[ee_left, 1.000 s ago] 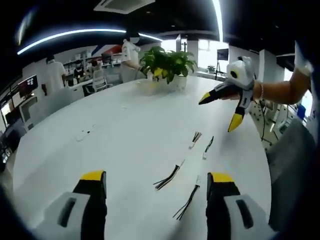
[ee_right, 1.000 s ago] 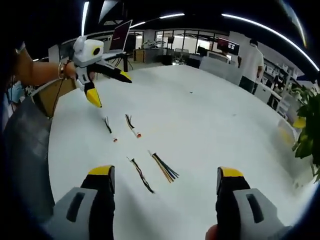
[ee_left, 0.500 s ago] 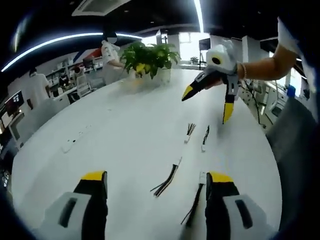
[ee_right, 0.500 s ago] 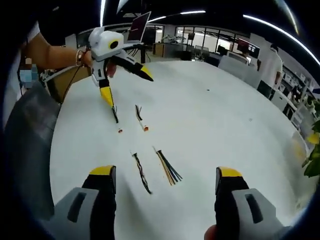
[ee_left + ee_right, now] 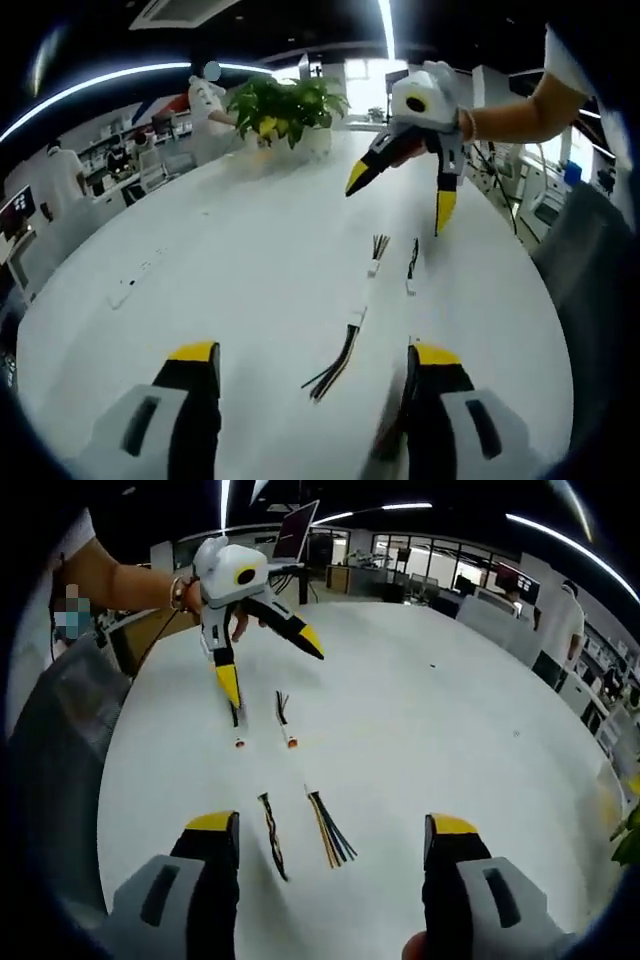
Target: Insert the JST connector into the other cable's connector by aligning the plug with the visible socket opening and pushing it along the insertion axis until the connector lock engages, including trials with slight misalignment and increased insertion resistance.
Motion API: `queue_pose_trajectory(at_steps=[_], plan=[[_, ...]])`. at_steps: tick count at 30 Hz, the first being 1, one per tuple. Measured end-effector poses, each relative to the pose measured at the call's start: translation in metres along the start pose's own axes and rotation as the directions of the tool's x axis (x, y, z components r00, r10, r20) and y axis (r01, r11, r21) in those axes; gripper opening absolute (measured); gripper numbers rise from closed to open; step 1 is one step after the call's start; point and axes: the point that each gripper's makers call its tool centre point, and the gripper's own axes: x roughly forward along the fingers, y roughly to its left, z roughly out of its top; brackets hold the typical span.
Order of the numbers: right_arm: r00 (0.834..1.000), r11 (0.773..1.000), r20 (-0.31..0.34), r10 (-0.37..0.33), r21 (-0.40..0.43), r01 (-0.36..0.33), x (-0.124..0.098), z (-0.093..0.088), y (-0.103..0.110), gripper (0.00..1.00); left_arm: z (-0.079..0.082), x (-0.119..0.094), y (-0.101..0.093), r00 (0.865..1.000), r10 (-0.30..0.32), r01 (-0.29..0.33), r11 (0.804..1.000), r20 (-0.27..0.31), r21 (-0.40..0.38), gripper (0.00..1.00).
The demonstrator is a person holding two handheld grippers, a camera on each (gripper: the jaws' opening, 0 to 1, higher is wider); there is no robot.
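Several short wire leads lie on the white table (image 5: pixel 220 250). In the left gripper view, two leads with white connectors (image 5: pixel 373 262) (image 5: pixel 410 275) lie farther off. A dark bundle (image 5: pixel 335 358) lies between my left gripper's (image 5: pixel 310 358) open jaws, and a blurred lead (image 5: pixel 385 440) sits at its right jaw. My right gripper (image 5: pixel 398 200) hovers open above the far pair. In the right gripper view, a twisted lead (image 5: pixel 272 832) and a multi-colour bundle (image 5: pixel 328 832) lie before my open right gripper (image 5: pixel 330 828). The left gripper (image 5: pixel 272 672) hangs open over two leads (image 5: pixel 238 725) (image 5: pixel 286 718).
A potted plant (image 5: pixel 285 105) stands at the table's far end. Small bits (image 5: pixel 125 290) lie on the table at the left. The table's edge (image 5: pixel 110 780) curves close beside the leads, with a person's lap beyond it. Desks, chairs and people stand around the office.
Both grippers have come lower and closer over the leads, each looming larger in the other's view. The left gripper's right jaw now stands beside the nearest lead. The leads have not moved.
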Motion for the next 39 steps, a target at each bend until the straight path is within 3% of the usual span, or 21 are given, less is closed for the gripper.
queue_pose_trajectory(at_steps=[15, 23, 31, 39], plan=[[0.997, 0.996, -0.029, 0.066, -0.063, -0.068, 0.018, 0.002, 0.002, 0.59, 0.003, 0.022, 0.000, 0.998, -0.059, 0.058, 0.998, 0.010, 0.011, 0.74], [0.996, 0.994, -0.022, 0.084, -0.065, -0.086, 0.025, 0.005, 0.002, 0.53, 0.010, 0.026, -0.008, 0.994, -0.100, 0.098, 0.995, 0.051, 0.036, 0.61], [0.993, 0.990, -0.005, 0.116, -0.078, -0.117, 0.036, 0.007, 0.007, 0.44, 0.009, 0.033, -0.018, 0.989, -0.137, 0.135, 0.990, 0.051, 0.050, 0.50], [0.990, 0.986, 0.000, 0.142, -0.083, -0.142, 0.043, 0.004, 0.013, 0.39, 0.010, 0.036, -0.020, 0.986, -0.154, 0.153, 0.988, 0.068, 0.020, 0.43]])
